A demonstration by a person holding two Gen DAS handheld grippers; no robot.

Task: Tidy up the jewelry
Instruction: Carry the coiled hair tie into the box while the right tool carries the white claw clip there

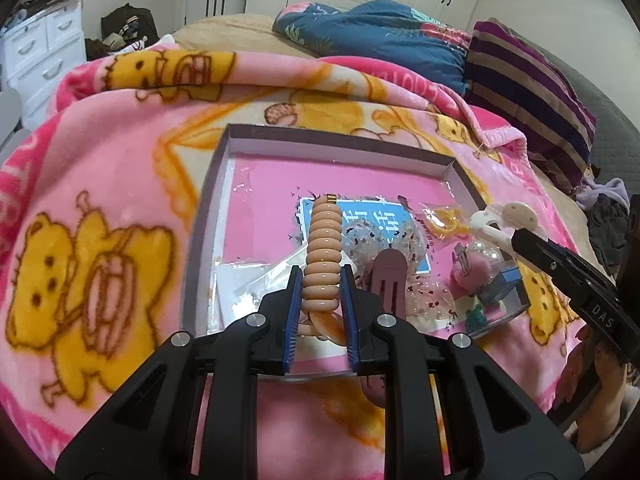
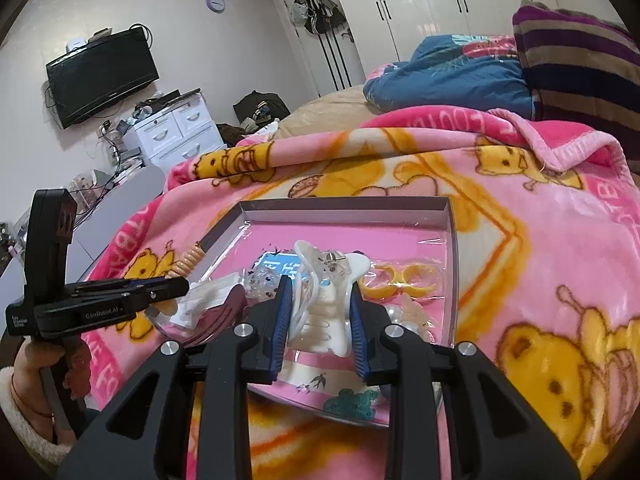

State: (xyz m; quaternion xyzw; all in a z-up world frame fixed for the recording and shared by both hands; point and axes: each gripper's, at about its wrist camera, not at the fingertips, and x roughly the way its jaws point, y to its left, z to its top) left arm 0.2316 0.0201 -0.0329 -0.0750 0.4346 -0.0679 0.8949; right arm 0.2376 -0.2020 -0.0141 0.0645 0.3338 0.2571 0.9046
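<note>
We note that in the left wrist view the lower coils of the spiral tie point(image 1: 322, 256) pass behind the left gripper point(image 1: 322, 292) at lower centre and cannot be followed. The mauve clip point(image 1: 386, 280) is part covered by the right-hand finger. Print on the blue card point(image 1: 390, 216) at frame centre is too blurred for us to read, and clear bags lie over it. The right gripper point(image 1: 516, 242) is cut off by the right edge.

In the right wrist view the white clip's point(image 2: 320, 320) sides sit behind the blue pads point(image 2: 282, 312), and the tray's point(image 2: 344, 206) near rim is hidden by the right gripper point(image 2: 320, 322). The hand point(image 2: 44, 364) at lower left is cut by the frame edge.
</note>
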